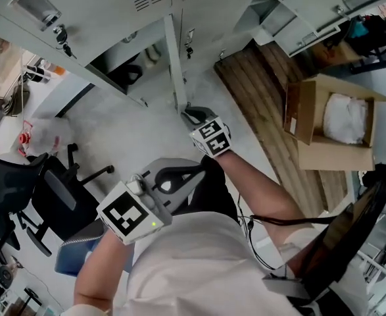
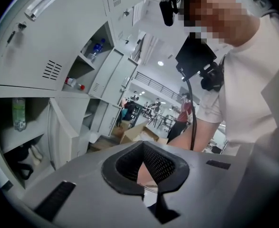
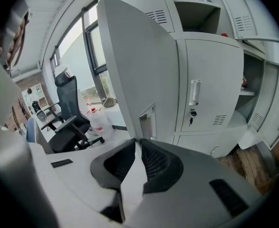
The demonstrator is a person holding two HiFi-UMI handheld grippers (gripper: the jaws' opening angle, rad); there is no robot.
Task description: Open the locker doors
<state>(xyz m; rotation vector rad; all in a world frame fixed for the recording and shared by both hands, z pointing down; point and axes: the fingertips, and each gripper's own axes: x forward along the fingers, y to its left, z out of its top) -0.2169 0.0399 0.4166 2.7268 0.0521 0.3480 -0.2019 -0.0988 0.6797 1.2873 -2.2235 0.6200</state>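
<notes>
One bottle point(image 2: 18, 114) inside locker point(image 2: 34, 91), left gripper view

Grey floor point(image 1: 117, 133), wooden pallet point(image 1: 268, 101), office chair point(image 1: 51, 199)

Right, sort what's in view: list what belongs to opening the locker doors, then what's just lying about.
Belongs to the job: right gripper at the edge of the open locker door; closed locker door; left gripper.
Just lying about: cardboard box; office chair; wooden planks; bottle.
</notes>
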